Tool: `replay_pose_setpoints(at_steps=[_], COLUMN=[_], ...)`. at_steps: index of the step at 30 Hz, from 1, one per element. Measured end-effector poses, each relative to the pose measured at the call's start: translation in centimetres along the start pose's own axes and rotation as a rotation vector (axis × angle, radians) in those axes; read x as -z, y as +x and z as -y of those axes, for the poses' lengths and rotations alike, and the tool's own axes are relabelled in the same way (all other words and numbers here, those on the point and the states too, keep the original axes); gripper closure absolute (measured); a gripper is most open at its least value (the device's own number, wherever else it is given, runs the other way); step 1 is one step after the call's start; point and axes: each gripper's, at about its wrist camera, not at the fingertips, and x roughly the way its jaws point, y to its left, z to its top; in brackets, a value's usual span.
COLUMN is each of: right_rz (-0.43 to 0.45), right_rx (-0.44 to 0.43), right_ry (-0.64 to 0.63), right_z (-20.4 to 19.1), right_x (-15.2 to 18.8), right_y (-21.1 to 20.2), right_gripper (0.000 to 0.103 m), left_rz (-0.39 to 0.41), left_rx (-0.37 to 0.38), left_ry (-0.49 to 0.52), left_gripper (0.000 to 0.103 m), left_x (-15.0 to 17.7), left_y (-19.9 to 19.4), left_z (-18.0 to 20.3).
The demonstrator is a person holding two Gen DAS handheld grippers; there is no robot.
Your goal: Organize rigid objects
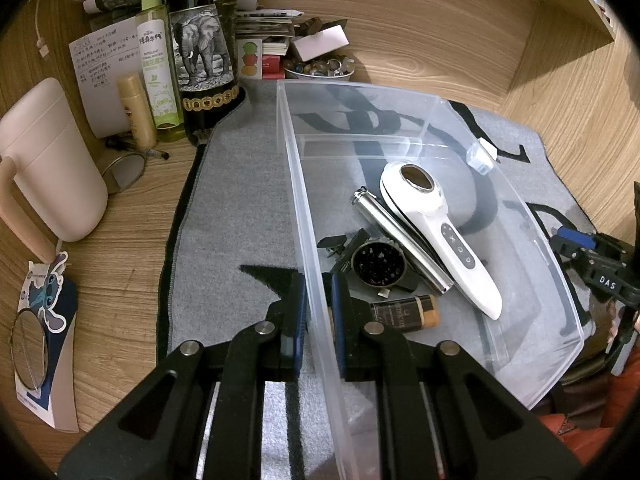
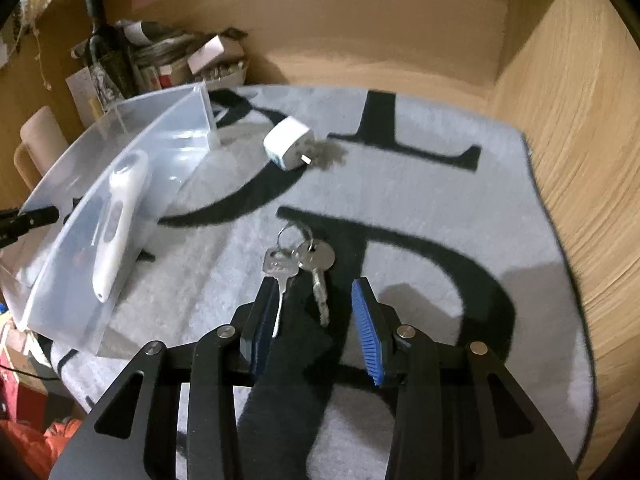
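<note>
1. Keys [image 2: 298, 264] lie on the grey mat [image 2: 420, 208] right at the tips of the right gripper [image 2: 316, 320] – one blade runs along the inner face of its left finger, the other points into the gap. Its jaws stand apart, nothing pinched.
2. Left gripper [image 1: 318, 312] is clenched on the near-left wall of the clear plastic bin [image 1: 304, 208], one pad outside and one inside.
3. White plug adapter [image 2: 289, 147] sits loose on the mat, farther off, just right of the bin's far corner and well apart from the keys.
4. Room to move: open mat to the right of the keys and beyond them, up to the wooden side wall [image 2: 580, 160] on the right. Left of the bin it's crowded – pink mug [image 1: 52, 168], dark bottle with an elephant label [image 1: 204, 52], green spray bottle [image 1: 156, 64] and a bowl of stones [image 1: 320, 69] at the back.
5. Bin holds a white handheld device [image 1: 440, 232], a metal tube [image 1: 400, 240] beside it, a round black grinder-like piece [image 1: 378, 266] and a small brown-capped bottle [image 1: 404, 312] nearest the left gripper.
</note>
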Motion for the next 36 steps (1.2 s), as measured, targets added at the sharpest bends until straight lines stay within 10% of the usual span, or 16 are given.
replay_pose_setpoints(at_steps=[25, 29, 36], right_rz=[-0.033, -0.011, -0.080], right_rx=[-0.171, -0.069, -0.045], right_ry=[-0.176, -0.246, -0.311], right_z=[-6.0, -4.6, -3.4], right_x=[-0.8, -1.8, -2.8], right_y=[2.0, 1.1, 3.2], right_gripper=[0.066, 0.038, 0.020], left_rz=[-0.001, -0.001, -0.004], left_rx=[0.000, 0.000, -0.002], left_ry=[0.001, 0.002, -0.010], left_gripper=[0.091, 0.091, 0.091], left_x=[0.0, 0.0, 0.2], left_y=[0.0, -0.1, 0.0], left_z=[0.0, 0.0, 0.0])
